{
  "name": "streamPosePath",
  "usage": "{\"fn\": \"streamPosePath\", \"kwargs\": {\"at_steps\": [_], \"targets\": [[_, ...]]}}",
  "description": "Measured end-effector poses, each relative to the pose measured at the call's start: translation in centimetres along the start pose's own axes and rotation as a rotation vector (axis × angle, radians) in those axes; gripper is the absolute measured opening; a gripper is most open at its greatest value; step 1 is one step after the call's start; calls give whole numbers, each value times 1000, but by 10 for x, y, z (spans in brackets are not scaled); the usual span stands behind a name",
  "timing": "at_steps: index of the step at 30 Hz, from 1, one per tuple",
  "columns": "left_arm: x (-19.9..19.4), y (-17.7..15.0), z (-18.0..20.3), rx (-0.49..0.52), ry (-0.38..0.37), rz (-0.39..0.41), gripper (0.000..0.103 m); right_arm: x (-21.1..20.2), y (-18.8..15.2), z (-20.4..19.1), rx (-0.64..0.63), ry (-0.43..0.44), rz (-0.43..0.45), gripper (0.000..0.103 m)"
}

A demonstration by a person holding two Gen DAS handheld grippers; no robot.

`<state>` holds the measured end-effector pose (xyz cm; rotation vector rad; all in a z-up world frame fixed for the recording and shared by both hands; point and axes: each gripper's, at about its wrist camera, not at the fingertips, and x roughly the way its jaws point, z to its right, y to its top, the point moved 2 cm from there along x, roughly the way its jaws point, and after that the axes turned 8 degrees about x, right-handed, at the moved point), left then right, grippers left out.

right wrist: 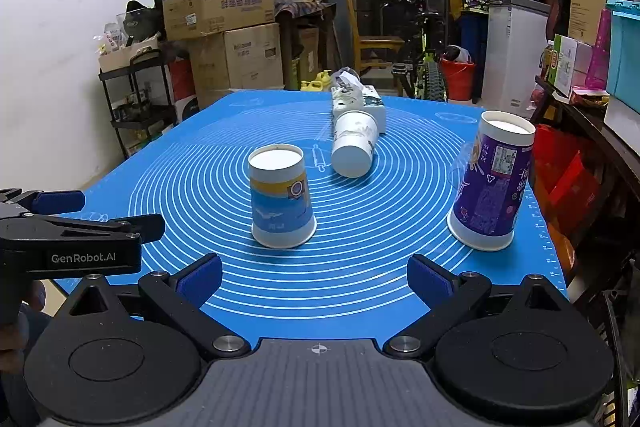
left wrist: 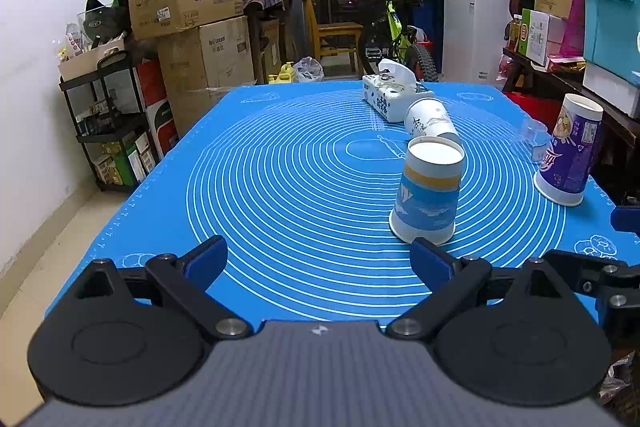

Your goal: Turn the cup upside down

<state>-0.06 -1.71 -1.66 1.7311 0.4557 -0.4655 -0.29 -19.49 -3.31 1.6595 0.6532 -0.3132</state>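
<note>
The white cup (right wrist: 354, 147) that I judge is left to turn lies on its side near the middle of the blue mat (right wrist: 360, 287), its long axis running roughly from 12 to 6 o'clock in my right wrist view, flat base toward me and the mouth end right up against the tissue box (right wrist: 370, 103); I cannot tell whether they touch. From my right claw (right wrist: 314, 277) it sits at about 12 o'clock, well apart, with nothing between. From my left claw (left wrist: 318, 259) it (left wrist: 430, 121) lies at about 1 o'clock, and the blue cup (left wrist: 428, 195) stands directly in that line, just beyond the right finger. So I judge the right claw the better placed, though neither is close. The blue cup is already mouth down, and so is the purple cup (right wrist: 490, 187) at my 2 o'clock near the right edge of the worktop. Both claws are released, fingers spread wide, gripping nothing. Since the axis points at me, I judge a grasp across the cup's sides would suit, watching that it does not roll.
</note>
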Motion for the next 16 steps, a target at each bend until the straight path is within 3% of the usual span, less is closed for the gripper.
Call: {"fn": "streamPosePath", "kwargs": {"at_steps": [16], "targets": [[-1, -1, 0, -6, -3, -13, 97, 0, -2, 1, -2, 2, -10, 98]]}}
